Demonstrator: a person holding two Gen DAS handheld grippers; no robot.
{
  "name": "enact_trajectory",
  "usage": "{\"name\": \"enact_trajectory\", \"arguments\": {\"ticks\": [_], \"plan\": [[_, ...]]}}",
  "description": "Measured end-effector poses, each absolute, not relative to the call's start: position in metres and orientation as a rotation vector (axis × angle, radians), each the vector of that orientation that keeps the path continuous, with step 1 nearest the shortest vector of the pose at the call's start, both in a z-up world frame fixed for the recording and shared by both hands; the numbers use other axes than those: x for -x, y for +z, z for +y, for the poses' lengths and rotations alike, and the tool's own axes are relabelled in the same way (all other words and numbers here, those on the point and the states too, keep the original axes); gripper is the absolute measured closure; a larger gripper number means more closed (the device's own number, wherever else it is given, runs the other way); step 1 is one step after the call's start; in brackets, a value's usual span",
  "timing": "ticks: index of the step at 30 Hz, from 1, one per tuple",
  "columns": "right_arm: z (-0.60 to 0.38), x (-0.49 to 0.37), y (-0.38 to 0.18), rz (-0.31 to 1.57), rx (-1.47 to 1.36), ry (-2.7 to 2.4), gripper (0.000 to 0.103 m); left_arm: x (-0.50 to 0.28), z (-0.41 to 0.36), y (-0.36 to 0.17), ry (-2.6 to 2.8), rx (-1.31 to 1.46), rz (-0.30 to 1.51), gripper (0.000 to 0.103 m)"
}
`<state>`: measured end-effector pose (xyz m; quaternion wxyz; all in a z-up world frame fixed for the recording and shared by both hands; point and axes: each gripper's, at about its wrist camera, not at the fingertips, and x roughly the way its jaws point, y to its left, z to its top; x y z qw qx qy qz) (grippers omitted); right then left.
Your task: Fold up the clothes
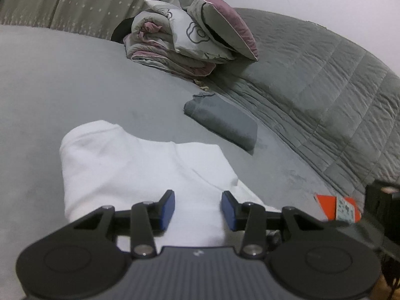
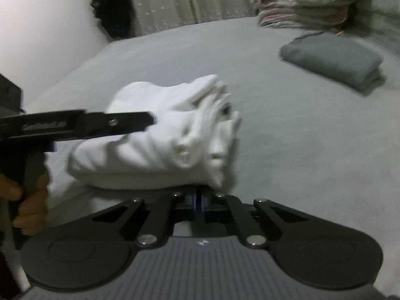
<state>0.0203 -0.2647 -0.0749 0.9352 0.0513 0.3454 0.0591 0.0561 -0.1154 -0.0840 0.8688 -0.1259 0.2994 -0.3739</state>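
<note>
Now a folded white garment lies on the grey bed — both grippers are at it.

Right gripper is clenched, its blue pads pressed together at the garment's near edge; if cloth is pinched between them I cannot tell. Left gripper stands partly open over the white cloth, its pads apart on either side of it. A folded grey garment lies well apart, near a folded quilt.
</note>
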Motion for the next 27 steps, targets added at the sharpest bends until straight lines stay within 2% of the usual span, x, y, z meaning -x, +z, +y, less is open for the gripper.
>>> {"name": "enact_trajectory", "arguments": {"ticks": [6, 8, 9, 16, 27], "plan": [[-0.304, -0.028, -0.060, 0.666, -0.203, 0.023, 0.097, -0.050, -0.120, -0.084, -0.781, 0.213, 0.602, 0.061], [-0.302, -0.028, -0.052, 0.638, -0.202, 0.035, 0.086, -0.050, -0.118, -0.080, -0.781, 0.222, 0.604, 0.061], [-0.299, -0.029, -0.047, 0.623, -0.199, 0.045, 0.085, -0.051, -0.115, -0.078, -0.787, 0.238, 0.602, 0.061], [-0.263, -0.037, -0.022, 0.548, -0.147, 0.156, 0.082, -0.050, -0.095, -0.063, -0.811, 0.292, 0.569, 0.061], [-0.257, -0.072, -0.044, 0.598, -0.114, 0.171, 0.082, -0.026, -0.098, -0.075, -0.910, 0.109, 0.575, 0.061]]}}
